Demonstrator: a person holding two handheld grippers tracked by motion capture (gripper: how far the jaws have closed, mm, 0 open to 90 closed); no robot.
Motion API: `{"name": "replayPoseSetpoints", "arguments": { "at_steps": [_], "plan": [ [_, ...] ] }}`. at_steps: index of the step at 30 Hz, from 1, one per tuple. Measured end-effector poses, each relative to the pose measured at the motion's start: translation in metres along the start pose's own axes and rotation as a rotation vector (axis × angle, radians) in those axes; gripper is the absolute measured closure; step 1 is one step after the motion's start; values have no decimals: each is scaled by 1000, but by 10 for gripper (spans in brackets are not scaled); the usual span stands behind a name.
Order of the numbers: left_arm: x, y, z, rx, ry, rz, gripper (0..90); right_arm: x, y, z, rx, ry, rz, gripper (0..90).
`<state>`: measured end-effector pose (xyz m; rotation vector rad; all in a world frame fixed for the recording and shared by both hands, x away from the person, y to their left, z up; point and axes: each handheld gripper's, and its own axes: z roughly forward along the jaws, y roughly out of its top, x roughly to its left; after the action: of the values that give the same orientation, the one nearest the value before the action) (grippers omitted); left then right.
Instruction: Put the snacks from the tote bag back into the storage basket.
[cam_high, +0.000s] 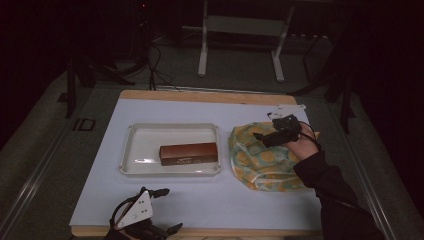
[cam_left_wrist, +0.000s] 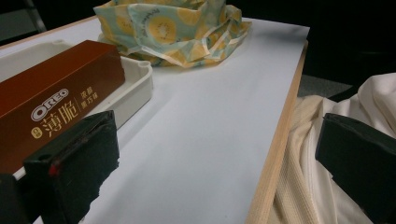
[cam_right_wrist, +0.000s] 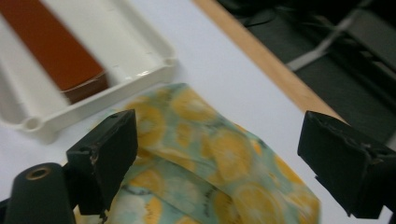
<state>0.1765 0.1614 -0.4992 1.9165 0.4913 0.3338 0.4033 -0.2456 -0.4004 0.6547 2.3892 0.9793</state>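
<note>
Nearest the high camera, the left tool (cam_high: 162, 210) sits at the near edge of the white-covered wooden tabletop (cam_high: 210, 200), a grey three-cornered plate on its top and its black jaws spread wide with nothing between them. From the left tool's own view, its jaws frame bare white surface and the tabletop's wooden lip, with cream-coloured cloth (cam_left_wrist: 327, 140) beyond that edge. A shallow, cream, rectangular plastic tray (cam_high: 142, 132) lies at the middle of the tabletop, and a long brown cardboard Oreo biscuit box (cam_high: 188, 153) rests flat inside it, toward the near right part. Just right of the tray, close beside its rim, lies a crumpled pale-green fabric bag printed with orange fruit slices (cam_high: 255, 160), slumped on the white surface. The right tool (cam_high: 265, 136), held by a hand in a dark sleeve (cam_high: 325, 175), hovers over the bag's far right side, pointing left. In the right tool's view its jaws stand wide apart above the patterned fabric, gripping nothing. Beyond the tabletop, a white metal frame (cam_high: 242, 25) stands on the dark floor.
</note>
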Motion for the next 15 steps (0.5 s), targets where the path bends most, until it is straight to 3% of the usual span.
{"name": "replayPoseSetpoints", "arguments": {
  "at_steps": [4, 12, 15],
  "plan": [
    [0, 0, 1, -2, 0, -3, 0, 3, -14, -9, -31, -58, 30, 121],
    [0, 0, 1, 0, 1, 0, 0, 16, -38, -27, -130, -112, 90, 114],
    [0, 0, 1, -2, 3, -2, 0, 19, -48, -33, -142, -128, 112, 114]
  ]
}}
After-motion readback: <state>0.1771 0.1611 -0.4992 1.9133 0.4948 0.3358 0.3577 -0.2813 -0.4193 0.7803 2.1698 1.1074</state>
